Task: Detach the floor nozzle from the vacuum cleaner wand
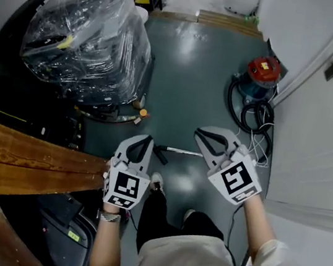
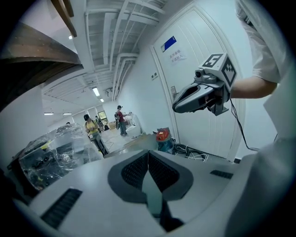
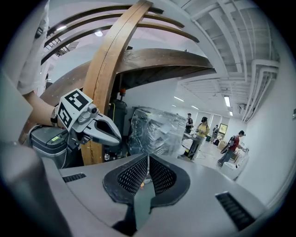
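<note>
In the head view a thin metal wand [image 1: 182, 152] lies flat on the grey-green floor, with a dark fitting [image 1: 160, 154] at its left end. The red and blue vacuum cleaner [image 1: 260, 75] stands farther off by the wall, its black hose [image 1: 252, 114] coiled in front of it. My left gripper [image 1: 146, 140] hovers just left of the wand's dark end. My right gripper [image 1: 202, 133] hangs above the wand's right end. Both are shut with nothing between the jaws [image 2: 148, 153] [image 3: 148, 158]. Each gripper view shows the other gripper [image 2: 178, 107] [image 3: 116, 136] in the air.
A big plastic-wrapped bundle [image 1: 88, 35] stands at upper left. A curved wooden beam [image 1: 18, 156] crosses the left side. A white door and wall [image 1: 318, 122] close the right. White cables [image 1: 258, 147] lie by the wall. People [image 3: 201, 132] stand far off in the room.
</note>
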{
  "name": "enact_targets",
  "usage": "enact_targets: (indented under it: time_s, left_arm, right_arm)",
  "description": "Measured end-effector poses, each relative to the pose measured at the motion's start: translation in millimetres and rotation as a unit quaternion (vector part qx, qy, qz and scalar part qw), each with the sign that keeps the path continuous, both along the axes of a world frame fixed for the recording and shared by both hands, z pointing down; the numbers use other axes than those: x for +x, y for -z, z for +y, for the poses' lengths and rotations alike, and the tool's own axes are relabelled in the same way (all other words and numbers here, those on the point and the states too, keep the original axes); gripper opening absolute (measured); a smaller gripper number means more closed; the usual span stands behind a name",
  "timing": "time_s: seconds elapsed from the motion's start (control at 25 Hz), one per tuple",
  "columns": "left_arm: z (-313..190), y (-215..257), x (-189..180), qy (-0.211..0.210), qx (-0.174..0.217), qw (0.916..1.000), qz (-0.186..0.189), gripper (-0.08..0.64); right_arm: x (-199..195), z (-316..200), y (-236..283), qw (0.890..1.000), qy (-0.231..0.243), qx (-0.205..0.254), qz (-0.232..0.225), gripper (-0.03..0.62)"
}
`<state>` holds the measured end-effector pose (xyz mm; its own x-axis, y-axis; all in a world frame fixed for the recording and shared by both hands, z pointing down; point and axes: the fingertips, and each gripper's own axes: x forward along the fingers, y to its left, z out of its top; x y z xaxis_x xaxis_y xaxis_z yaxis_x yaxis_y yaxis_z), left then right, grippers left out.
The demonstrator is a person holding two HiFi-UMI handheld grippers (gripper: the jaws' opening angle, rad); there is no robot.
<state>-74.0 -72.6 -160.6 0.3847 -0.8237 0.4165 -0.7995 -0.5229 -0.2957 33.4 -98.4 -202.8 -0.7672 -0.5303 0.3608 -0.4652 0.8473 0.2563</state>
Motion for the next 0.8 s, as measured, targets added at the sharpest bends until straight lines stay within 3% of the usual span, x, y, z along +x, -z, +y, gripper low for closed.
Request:
enact_targets:
  time_s: [0.8]
  left_arm:
    - [-55.9, -178.9, -32.7, 0.009, -0.058, 0.9971, 0.048, 0.003]
  right_arm:
    - [-15.6, -57.4, -174.5, 0.999, 0.003, -0.033, 0.022, 0.032]
